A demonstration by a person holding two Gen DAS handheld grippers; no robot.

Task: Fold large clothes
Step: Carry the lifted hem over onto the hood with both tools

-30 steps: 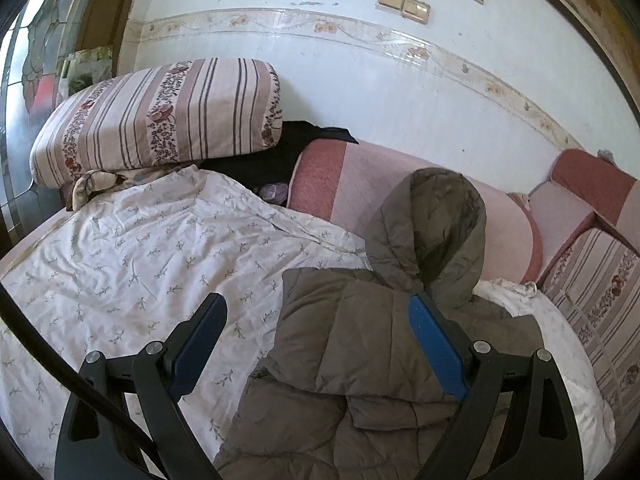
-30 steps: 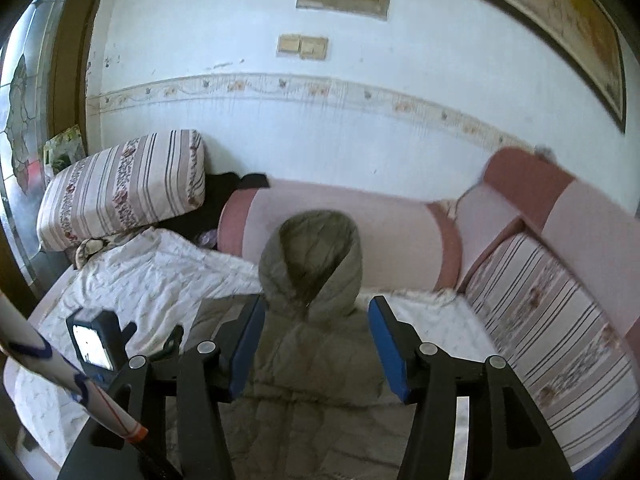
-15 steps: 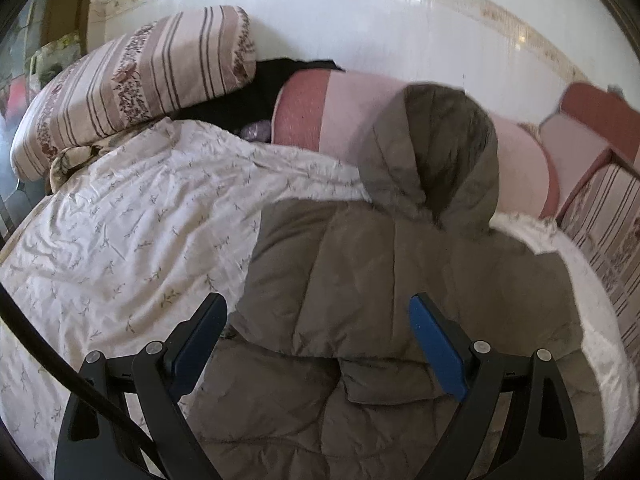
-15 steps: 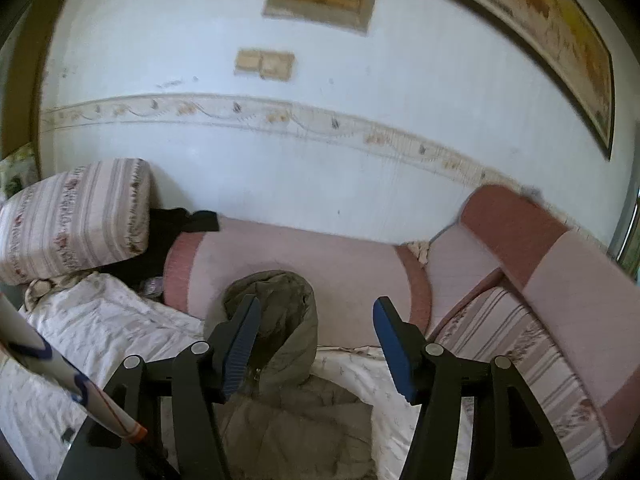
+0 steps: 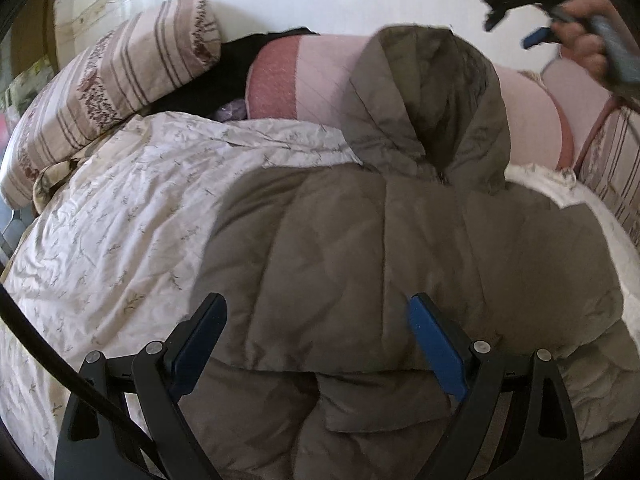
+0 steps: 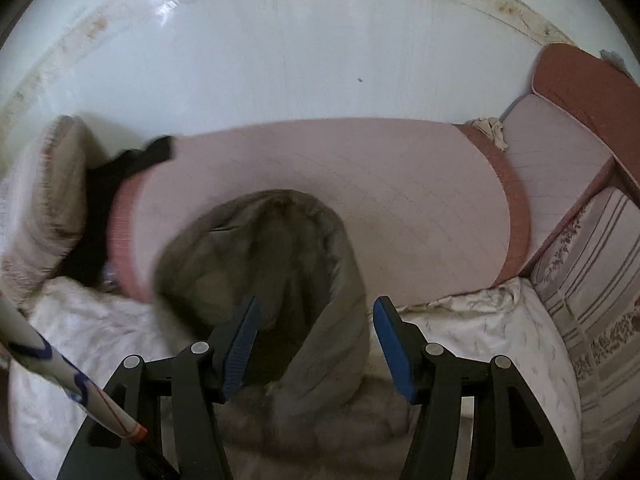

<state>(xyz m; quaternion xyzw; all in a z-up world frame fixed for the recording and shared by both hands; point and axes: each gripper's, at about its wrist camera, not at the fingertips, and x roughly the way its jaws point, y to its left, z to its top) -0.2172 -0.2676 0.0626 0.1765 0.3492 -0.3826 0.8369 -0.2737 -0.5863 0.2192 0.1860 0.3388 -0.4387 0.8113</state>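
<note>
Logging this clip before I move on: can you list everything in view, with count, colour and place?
hooded puffer jacket: one, olive-brown, spread on the quilt, hood propped against the bolster
quilt: one, white with small sprigs, covering the seat
bolster: one, pink with darker ends, along the wall
striped cushion: one, cream and maroon, far left
black garment: one, between striped cushion and bolster
sofa cushions: pink and striped, far right
wall: white, behind
left gripper: open, over the jacket body
right gripper: open, at the hood
person's hand: one, holding the right gripper
</note>
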